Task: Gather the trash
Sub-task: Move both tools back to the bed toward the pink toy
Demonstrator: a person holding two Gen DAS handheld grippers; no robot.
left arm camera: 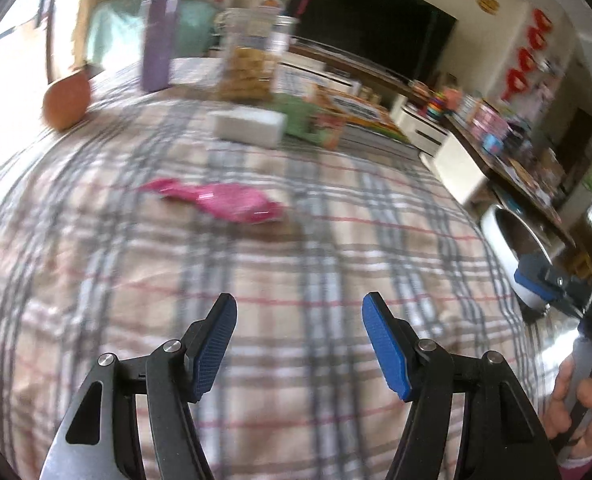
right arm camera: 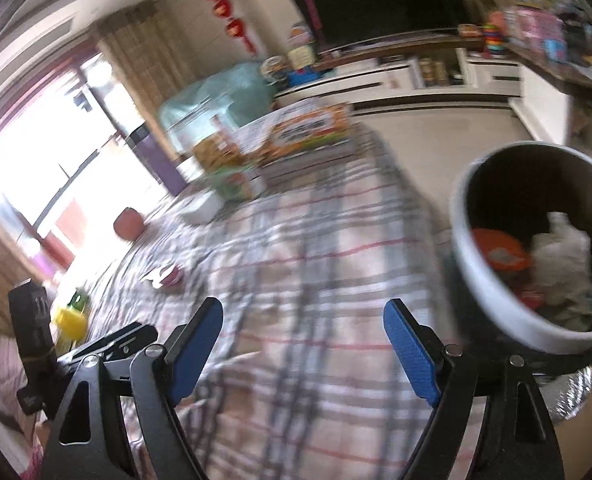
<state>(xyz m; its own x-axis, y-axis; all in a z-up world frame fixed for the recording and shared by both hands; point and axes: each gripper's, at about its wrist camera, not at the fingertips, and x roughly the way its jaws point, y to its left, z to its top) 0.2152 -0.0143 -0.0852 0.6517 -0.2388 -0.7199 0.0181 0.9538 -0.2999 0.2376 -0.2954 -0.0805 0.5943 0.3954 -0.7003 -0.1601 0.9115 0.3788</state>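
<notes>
Motion blur smears the pink wrapper (left arm camera: 223, 202); the trash bin (right arm camera: 492, 300) is cut off at the frame's right edge.

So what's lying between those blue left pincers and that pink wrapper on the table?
Nothing: in the left wrist view, only bare plaid tablecloth separates the open left gripper from the pink wrapper.

We read no text in either view. Printed boxes (left arm camera: 336, 112) far ahead of left hand-held gripper (left arm camera: 299, 346) carry lettering, too blurred for us. Red wall hangings (left arm camera: 524, 64): characters not legible.
</notes>
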